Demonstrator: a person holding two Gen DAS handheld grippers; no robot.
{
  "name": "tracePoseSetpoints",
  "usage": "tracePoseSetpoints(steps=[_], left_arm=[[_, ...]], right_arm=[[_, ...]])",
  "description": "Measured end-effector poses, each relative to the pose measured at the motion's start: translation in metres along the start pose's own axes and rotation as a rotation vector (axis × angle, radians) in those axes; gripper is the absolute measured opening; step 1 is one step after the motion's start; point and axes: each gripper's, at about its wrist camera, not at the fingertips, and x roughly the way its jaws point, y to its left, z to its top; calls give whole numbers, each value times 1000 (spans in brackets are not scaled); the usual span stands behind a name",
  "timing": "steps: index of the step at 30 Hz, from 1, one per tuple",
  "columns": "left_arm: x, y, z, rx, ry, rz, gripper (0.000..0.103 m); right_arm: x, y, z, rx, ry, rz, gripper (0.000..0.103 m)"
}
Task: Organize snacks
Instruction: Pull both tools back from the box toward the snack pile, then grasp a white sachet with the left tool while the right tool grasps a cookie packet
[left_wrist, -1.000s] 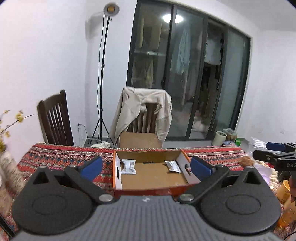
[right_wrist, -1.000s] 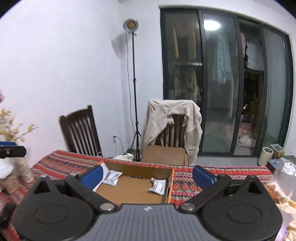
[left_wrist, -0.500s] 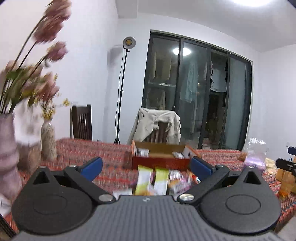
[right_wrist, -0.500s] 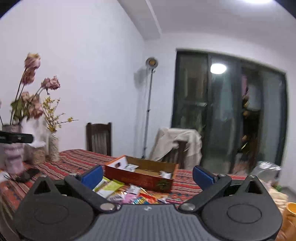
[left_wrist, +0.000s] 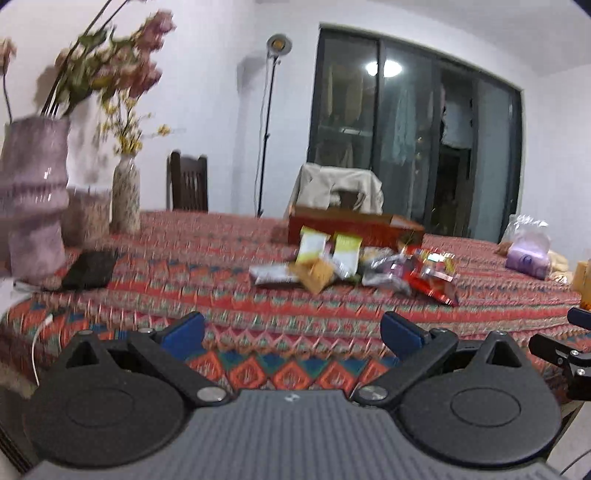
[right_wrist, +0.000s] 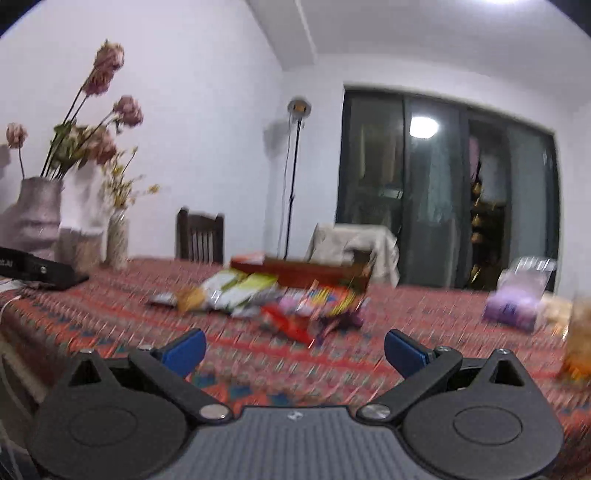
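Left gripper (left_wrist: 291, 330): fingers apart, holding nothing, above the patterned desk (left_wrist: 221, 295). Right gripper (right_wrist: 295, 345): fingers apart, holding nothing. Snack packets (left_wrist: 351, 266): loose heap on the desk, well beyond the fingers. Cardboard box (left_wrist: 354, 225): just behind the heap.

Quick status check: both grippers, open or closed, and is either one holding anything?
Left gripper: open, holding nothing.
Right gripper: open, holding nothing.

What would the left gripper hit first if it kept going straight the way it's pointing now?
Probably the snack pile on the tablecloth, in front of the cardboard box. The left gripper is open and empty; depth is unclear.
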Motion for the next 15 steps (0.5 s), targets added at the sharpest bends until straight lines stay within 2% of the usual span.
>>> tracePoseSetpoints(steps=[8, 15], left_arm=[[24, 10, -6, -25, 73, 27, 103], [60, 17, 13, -19, 93, 40, 103]], right_arm=[[21, 6, -8, 19, 81, 61, 103], [56, 5, 9, 47, 125, 117, 103]])
